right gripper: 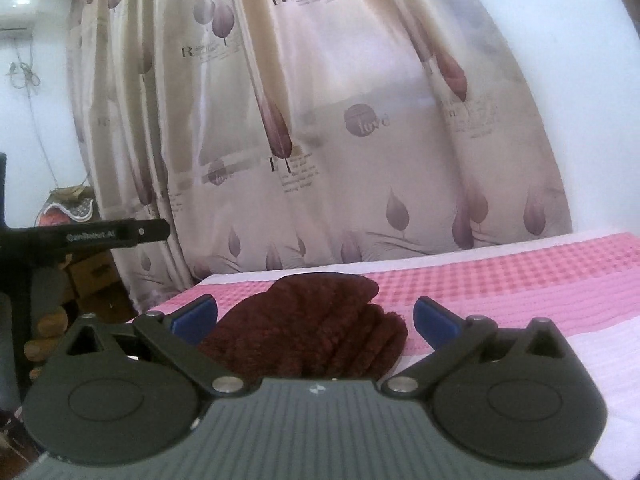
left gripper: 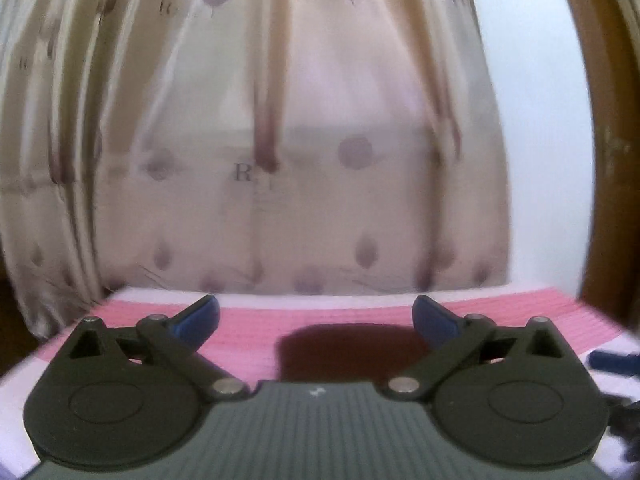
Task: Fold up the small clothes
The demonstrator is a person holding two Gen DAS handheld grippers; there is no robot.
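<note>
L hand-held gripper [left gripper: 316, 316]: jaws stood wide apart, nothing between the blue pads [left gripper: 198, 316]. It pointed nearly level at the curtain [left gripper: 280, 140], above the pink cloth [left gripper: 248, 320] on the surface. Dark red garment [left gripper: 352, 344] lay ahead of and below the pads, not touched; L view blurred, so its shape was unclear there.

R hand-held gripper [right gripper: 316, 316]: jaws also fully apart, empty. Garment [right gripper: 312, 332] showed clearer here: fuzzy maroon knit, lying bunched or layered on the pink cloth [right gripper: 500, 280] near the L edge of the surface, curtain [right gripper: 320, 120] behind. A black bar [right gripper: 100, 234] crossed far L of the R view, probably part of the L unit.

Judgement: fold looked released, both tools clear of the fabric.

Risks:
- Thick pile may spring back and the layers open up, since nothing pins them.
- Garment sat near the surface edge; a nudge on re-approach could push it off.
- Re-grasp with wide jaws could catch several layers and drag the stack.
- Pad could snag the pink cloth and shift everything.
</note>
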